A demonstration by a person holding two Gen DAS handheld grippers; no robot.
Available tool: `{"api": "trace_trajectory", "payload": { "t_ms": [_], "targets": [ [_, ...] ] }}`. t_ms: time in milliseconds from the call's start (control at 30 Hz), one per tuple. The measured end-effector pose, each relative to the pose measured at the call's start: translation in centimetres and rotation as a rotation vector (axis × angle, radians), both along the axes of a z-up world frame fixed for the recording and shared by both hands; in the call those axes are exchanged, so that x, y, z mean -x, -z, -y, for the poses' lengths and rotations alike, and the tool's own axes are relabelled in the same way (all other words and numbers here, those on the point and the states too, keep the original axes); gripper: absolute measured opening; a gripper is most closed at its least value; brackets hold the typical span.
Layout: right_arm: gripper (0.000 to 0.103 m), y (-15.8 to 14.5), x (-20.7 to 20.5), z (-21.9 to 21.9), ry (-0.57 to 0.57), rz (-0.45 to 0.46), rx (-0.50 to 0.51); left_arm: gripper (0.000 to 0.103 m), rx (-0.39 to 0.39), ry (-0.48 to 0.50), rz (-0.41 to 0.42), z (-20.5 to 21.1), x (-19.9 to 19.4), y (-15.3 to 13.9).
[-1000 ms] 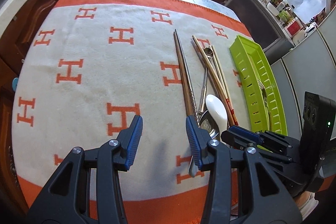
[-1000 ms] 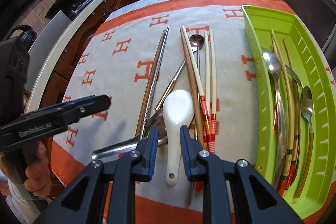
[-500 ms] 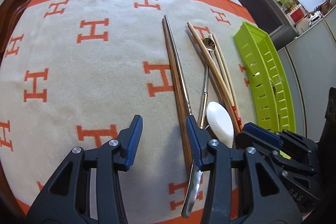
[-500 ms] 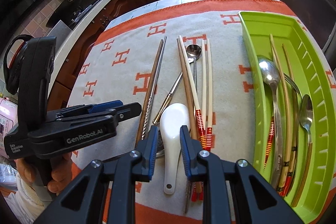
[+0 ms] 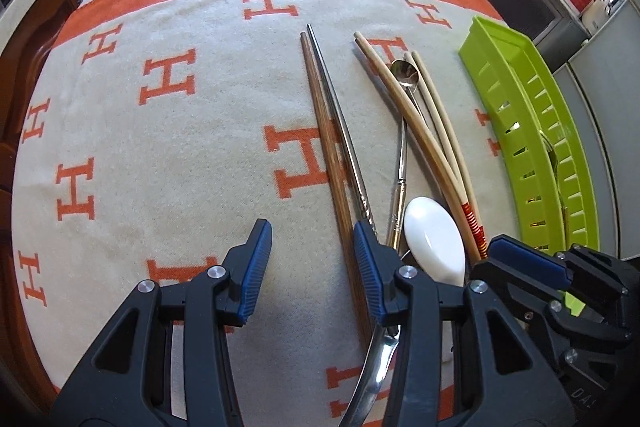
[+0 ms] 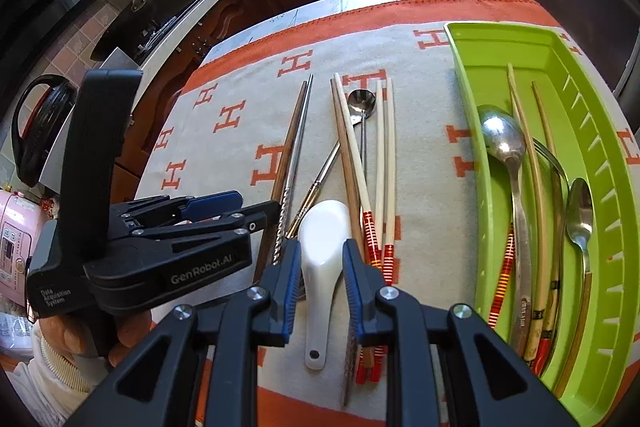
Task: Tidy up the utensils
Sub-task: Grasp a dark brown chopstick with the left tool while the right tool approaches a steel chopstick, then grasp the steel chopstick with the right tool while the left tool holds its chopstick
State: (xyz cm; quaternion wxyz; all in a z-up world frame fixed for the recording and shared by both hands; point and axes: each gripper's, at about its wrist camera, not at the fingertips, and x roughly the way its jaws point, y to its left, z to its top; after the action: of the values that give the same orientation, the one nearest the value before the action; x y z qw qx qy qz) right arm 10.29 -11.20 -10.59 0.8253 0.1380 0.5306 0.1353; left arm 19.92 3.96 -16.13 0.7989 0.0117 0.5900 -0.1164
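Straddling white spoon [image 6: 320,259]: right gripper [image 6: 321,259] (fingers parted).

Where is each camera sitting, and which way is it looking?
Left wrist: rides the left tool, looking forward over the blanket and chopsticks; its open blue fingers show.
Right wrist: rides the right tool, straddling the white spoon, facing the green tray; the person's left hand shows.
Shared: white spoon, chopsticks, tray, each other's tool.
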Motion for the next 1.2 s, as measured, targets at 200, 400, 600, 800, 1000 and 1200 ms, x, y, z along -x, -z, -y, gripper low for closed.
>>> {"api": "trace_trajectory", "payload": {
  "t_ms": [200,400,600,800,1000,1200],
  "targets": [
    [0.021,-0.1,0.3,0.2,0.005,0.003,-0.008,0.039,-0.077,0.026,0.003,1.3,-0.1,0.1],
    [0.021,-0.1,0.4,0.3,0.006,0.004,-0.012,0.039,-0.125,0.024,0.003,2.2,-0.6,0.2],
    [0.021,-0.4,0.4,0.2,0.004,0.009,-0.014,0.005,-0.125,0.023,0.019,2.3,-1.0,0.2],
    [0.021,-0.6,-1.1,-1.3,-0.017,0.022,-0.020,0.004,-0.058,-0.031,0.035,0.4,-0.8,0.1],
    [0.021,-0.2,-3.5,-3.8,-0.040,0.034,-0.003,0.004,-0.024,-0.123,0.045,-3.5,-0.2,-0.5],
    [0.021,1.3,-5.4,-5.7,-0.046,0.019,0.051,0.004,0.009,-0.182,0.063,-6.9,1.2,-1.4]
  ]
}}
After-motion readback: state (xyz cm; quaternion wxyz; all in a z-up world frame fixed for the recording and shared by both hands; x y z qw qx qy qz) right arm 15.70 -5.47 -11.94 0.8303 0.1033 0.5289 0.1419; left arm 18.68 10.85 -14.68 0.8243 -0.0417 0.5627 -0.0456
